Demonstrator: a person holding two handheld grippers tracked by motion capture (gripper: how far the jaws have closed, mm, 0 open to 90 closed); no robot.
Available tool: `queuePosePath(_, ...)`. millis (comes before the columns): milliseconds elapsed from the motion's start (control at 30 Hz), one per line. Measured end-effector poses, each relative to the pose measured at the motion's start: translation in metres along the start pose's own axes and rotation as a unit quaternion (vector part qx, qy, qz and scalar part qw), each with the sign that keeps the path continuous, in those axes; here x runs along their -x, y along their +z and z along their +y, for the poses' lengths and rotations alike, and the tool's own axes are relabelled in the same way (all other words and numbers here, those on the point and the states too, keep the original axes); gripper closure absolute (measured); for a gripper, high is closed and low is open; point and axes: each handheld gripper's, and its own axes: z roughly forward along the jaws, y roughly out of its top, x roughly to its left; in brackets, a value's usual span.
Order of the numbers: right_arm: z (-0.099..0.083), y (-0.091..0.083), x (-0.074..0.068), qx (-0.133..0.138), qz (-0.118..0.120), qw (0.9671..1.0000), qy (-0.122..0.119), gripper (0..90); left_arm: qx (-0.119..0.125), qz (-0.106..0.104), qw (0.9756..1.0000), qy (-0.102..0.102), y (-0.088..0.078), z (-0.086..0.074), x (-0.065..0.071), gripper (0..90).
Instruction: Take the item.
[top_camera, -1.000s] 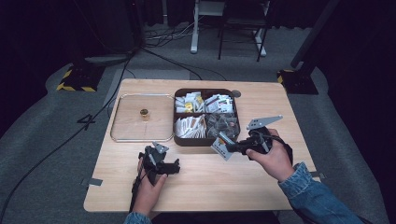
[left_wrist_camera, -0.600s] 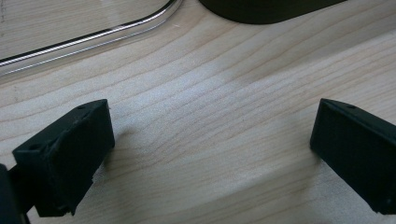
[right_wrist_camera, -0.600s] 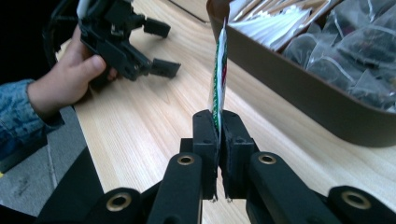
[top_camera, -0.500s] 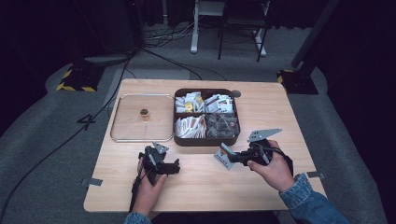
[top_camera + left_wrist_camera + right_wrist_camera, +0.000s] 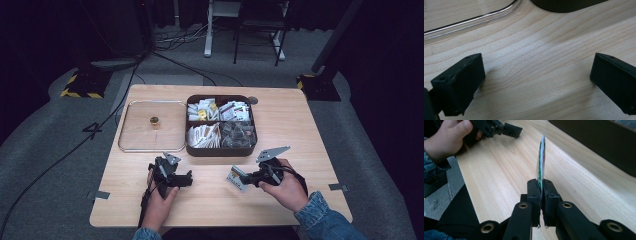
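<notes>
Over the table (image 5: 300, 130), the right gripper (image 5: 248, 177) (clamping a packet (image 5: 237, 178)) has sunk lower.

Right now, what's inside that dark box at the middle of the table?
The dark box has four compartments. Three hold heaps of small paper packets; the front right one holds clear wrapped pieces. Whatever lies beneath the top layers is covered, and the print is too small to read.

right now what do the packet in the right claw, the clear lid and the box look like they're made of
Packet: thin printed paper or foil, probably; it is seen edge-on, flat as a card, with green print. The right claw is shut on it.
Clear lid: see-through plastic or glass, glossy; the wood shows through, and the rim catches light.
Box: dark brown with a matte look, maybe plastic or wood.
</notes>
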Motion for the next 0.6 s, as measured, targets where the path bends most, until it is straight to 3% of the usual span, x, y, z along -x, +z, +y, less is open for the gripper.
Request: queuePosePath(600,-0.011,0.013,0.006,-0.023,0.002,0.9996,0.014,84.9,0.000,0.000,1.0000,0.000,0.000,0.000,0.000,0.1)
